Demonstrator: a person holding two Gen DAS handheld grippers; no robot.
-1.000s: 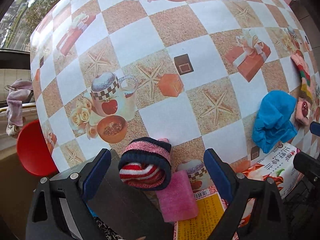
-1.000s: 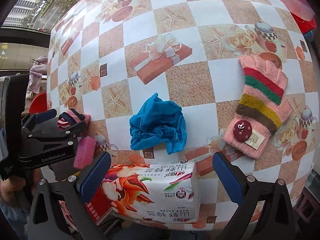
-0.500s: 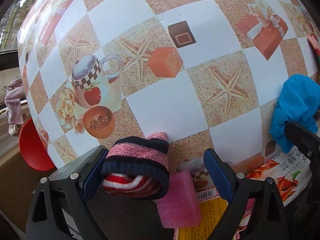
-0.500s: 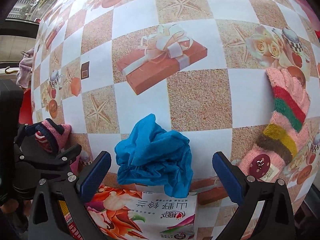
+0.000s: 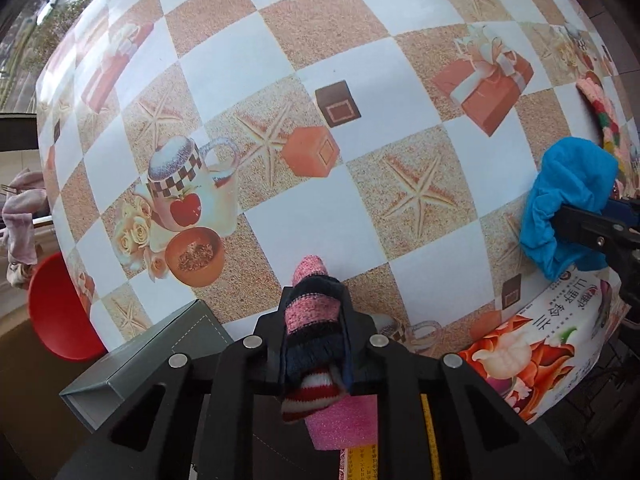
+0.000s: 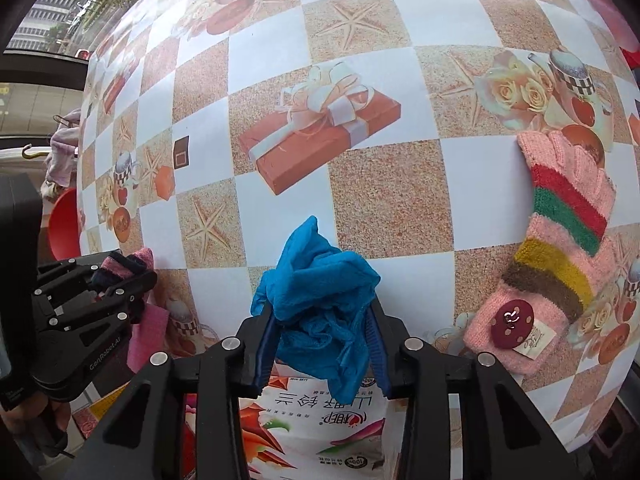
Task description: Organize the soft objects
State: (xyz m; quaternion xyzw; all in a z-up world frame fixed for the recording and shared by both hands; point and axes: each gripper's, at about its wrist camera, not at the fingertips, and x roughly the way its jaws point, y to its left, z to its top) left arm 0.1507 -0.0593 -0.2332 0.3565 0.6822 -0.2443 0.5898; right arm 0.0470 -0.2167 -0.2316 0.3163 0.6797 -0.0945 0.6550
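Note:
My left gripper (image 5: pixel 314 300) is shut on a rolled knit sock (image 5: pixel 310 316) striped pink, navy, red and white; its pink toe pokes out ahead of the fingers. From the right wrist view the same left gripper (image 6: pixel 120 276) sits at the left edge with the sock (image 6: pixel 128 262) in it. My right gripper (image 6: pixel 324 316) has its jaws closing on a crumpled blue cloth (image 6: pixel 316 280), which the blue pads squeeze from both sides. That blue cloth (image 5: pixel 568 204) also shows at the right of the left wrist view. A pink striped knit glove (image 6: pixel 560 248) with a maroon button lies flat to the right.
The checkered tablecloth (image 5: pixel 320 12) with starfish and gift-box prints covers the table. A tissue pack (image 6: pixel 320 420) lies under the right gripper, a pink sponge (image 5: pixel 344 420) and a grey box (image 5: pixel 152 344) under the left. A red stool (image 5: pixel 56 308) stands beyond the table's left edge.
Both grippers went from wide open to closed: the left on the striped sock, the right on the blue cloth. The right gripper came down over the cloth.

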